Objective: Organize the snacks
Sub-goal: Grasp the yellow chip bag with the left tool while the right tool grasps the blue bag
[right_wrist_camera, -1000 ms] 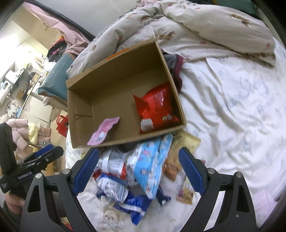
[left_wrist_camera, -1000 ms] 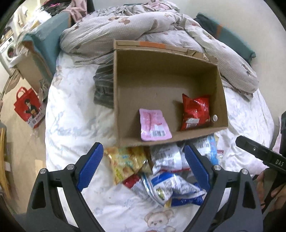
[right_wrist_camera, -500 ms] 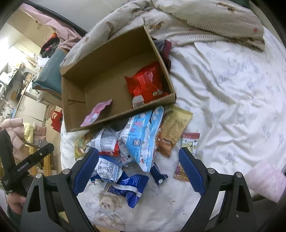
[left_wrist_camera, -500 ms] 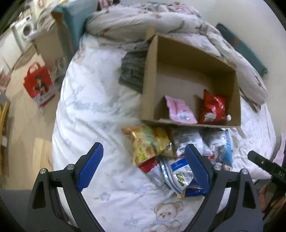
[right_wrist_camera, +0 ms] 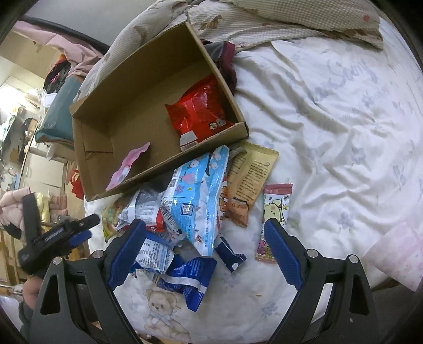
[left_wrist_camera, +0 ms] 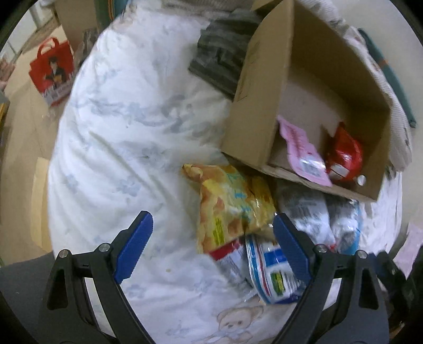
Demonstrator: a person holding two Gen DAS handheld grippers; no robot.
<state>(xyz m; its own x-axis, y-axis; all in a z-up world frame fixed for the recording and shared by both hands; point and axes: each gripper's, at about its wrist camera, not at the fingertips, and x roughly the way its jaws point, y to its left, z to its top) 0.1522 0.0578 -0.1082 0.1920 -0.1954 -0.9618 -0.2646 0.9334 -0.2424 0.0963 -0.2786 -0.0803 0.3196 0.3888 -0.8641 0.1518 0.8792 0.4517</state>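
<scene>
An open cardboard box (left_wrist_camera: 253, 127) (right_wrist_camera: 87, 148) lies on the bed, holding a red packet (left_wrist_camera: 343, 156) (right_wrist_camera: 201, 111) and a pink packet (left_wrist_camera: 301, 145) (right_wrist_camera: 127, 166). Several snack packets are heaped in front of it. My left gripper (left_wrist_camera: 211, 246) hovers open above a yellow bag (left_wrist_camera: 232, 203), with a blue-and-white packet (left_wrist_camera: 272, 272) beside its right finger. My right gripper (right_wrist_camera: 205, 251) stands open over a light-blue packet (right_wrist_camera: 195, 190) and dark-blue wrappers (right_wrist_camera: 190, 280); a tan packet (right_wrist_camera: 248, 180) and a small cartoon packet (right_wrist_camera: 275, 211) lie to its right. Nothing is held.
A white floral bedsheet (right_wrist_camera: 330, 119) covers the bed, with a rumpled beige blanket (right_wrist_camera: 277, 21) behind the box and folded dark cloth (left_wrist_camera: 222, 60) at its left side. A red bag (left_wrist_camera: 51, 71) sits on the floor beside the bed. The left gripper (right_wrist_camera: 63, 232) appears in the right wrist view.
My left gripper has dropped toward the snack pile and rolled, so the box now sits at the upper right. My right gripper has sunk slightly and more packets show between its fingers.
</scene>
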